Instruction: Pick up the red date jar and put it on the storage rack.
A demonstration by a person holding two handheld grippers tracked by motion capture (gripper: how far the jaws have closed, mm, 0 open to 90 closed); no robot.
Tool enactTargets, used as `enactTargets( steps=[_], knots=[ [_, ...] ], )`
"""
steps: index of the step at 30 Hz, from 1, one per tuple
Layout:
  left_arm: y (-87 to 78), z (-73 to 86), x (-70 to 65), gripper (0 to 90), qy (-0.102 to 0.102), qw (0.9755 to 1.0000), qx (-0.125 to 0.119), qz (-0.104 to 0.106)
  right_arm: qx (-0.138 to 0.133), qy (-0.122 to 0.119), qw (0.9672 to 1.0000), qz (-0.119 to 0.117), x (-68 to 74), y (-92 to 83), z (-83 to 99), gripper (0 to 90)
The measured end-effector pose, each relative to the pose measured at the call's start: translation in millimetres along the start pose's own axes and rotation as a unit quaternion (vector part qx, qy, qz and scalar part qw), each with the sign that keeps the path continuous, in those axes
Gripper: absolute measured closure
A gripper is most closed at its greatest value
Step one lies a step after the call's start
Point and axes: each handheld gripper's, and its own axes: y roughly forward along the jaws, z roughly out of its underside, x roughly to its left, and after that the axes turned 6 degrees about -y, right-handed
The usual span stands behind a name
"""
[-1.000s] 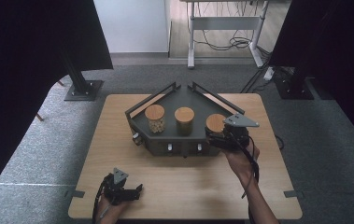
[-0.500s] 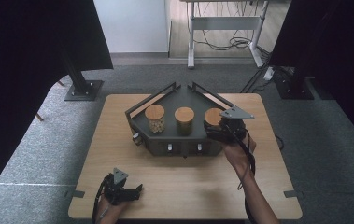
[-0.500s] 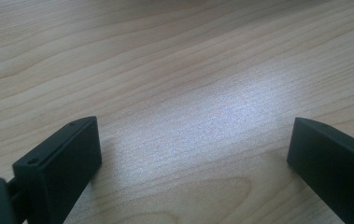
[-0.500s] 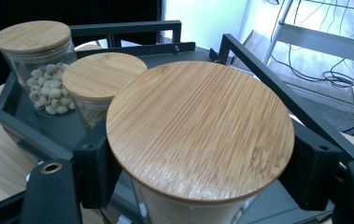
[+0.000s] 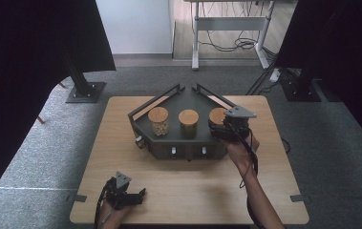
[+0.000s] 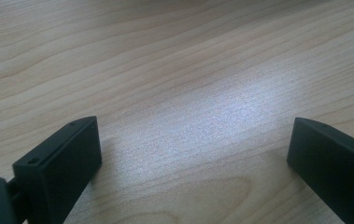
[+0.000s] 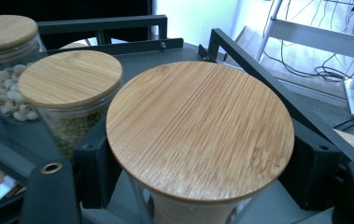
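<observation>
Right gripper (image 5: 219,130) clamped on right jar (image 7: 200,135), now shifted left along rack (image 5: 169,148) toward middle jar (image 5: 188,123). Looks like mid-move, not set down yet. Left gripper (image 6: 193,154) apart, idle near left on table (image 5: 178,191).

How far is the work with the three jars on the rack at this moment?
Done: the right gripper is shut on the right jar, which is at the rack's right end. In hand: that grip; whether the jar is off the rack floor I cannot tell. Left: the middle jar and left jar stand untouched, and the left gripper rests open on the table.
</observation>
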Motion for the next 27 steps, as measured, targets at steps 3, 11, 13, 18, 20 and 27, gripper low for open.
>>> enactTargets(
  steps=[3,11,13,18,20,27],
  knots=[
    [0.0,0.0,0.0,2.7,0.0,1.0,0.0,0.0,0.003,-0.001,1.0,0.003,-0.2,4.1,0.3,24.7],
    [-0.1,-0.2,0.1,2.7,0.0,1.0,0.001,0.0,0.009,-0.003,0.9999,0.007,0.4,13.4,2.6,24.7],
    [-0.1,-0.2,0.1,2.7,0.001,1.0,0.001,0.0,0.011,-0.005,0.9999,0.008,1.2,15.4,3.4,24.6],
    [0.1,0.1,0.0,2.6,-0.001,1.0,0.0,0.0,0.011,-0.005,0.9999,0.006,2.0,19.0,7.2,24.6],
    [0.1,0.1,0.0,2.6,-0.001,1.0,0.0,0.0,0.014,-0.007,0.9998,0.007,2.3,20.7,8.1,24.6],
    [0.1,0.1,0.0,2.6,-0.001,1.0,0.0,0.0,0.017,0.001,0.9999,0.004,-0.3,24.9,12.4,24.5]
  ],
)
